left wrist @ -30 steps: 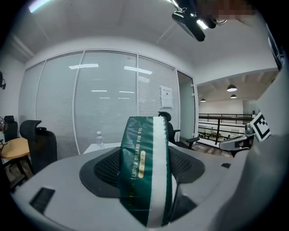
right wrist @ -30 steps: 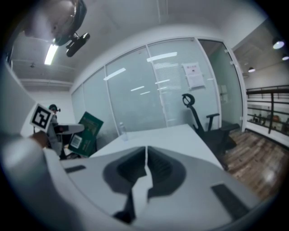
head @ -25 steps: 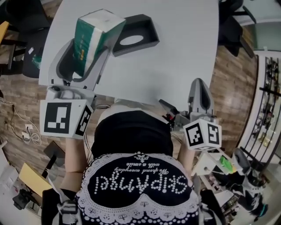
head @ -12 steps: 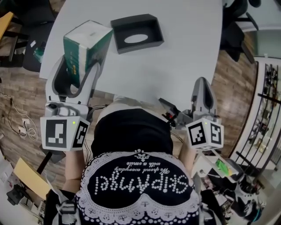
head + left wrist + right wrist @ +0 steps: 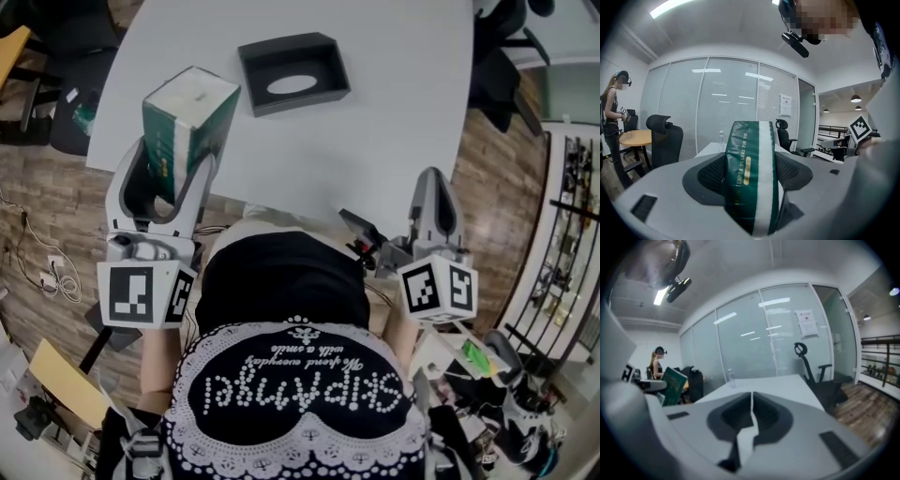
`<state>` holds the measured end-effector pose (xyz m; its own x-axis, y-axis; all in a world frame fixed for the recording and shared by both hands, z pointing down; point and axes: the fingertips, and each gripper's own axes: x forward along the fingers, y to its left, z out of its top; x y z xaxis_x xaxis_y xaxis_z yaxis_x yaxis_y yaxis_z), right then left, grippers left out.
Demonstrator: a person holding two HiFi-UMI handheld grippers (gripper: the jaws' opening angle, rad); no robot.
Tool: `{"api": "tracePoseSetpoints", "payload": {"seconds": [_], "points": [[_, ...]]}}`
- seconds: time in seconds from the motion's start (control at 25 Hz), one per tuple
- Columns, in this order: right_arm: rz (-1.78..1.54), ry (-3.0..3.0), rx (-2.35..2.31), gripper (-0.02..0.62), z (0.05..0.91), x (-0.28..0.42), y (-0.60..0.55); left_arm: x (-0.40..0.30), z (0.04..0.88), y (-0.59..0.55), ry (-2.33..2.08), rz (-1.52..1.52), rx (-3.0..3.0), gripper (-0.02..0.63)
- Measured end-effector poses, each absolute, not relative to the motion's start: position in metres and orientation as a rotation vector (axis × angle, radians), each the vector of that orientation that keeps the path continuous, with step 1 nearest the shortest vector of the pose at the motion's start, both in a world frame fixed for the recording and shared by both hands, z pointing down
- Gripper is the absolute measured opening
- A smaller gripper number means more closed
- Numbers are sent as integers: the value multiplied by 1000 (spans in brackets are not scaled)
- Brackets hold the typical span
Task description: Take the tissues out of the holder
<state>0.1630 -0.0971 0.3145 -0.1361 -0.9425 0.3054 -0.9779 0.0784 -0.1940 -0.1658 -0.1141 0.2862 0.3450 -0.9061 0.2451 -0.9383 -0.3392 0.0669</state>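
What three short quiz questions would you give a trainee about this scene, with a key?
1. True or false: the green-and-white plastic-wrapped tissue pack lies inside the dark grey rectangular plastic holder.
2. What do the left tongs grip? A the pack; B the holder; C nothing.
3. Fill in: the right tongs are ____ and empty.
Key: 1 false; 2 A; 3 shut.

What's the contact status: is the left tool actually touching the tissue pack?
Touching. The left gripper view shows the green tissue pack clamped in the left tool, with both dark pads pressed against its sides and no gap.
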Motion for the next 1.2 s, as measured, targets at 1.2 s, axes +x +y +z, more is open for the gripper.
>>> {"api": "tracePoseSetpoints", "payload": {"seconds": [1.2], "points": [[542, -2218, 2026, 35, 312, 167, -93, -147, 291, -109, -1601, 233, 2422, 337]]}}
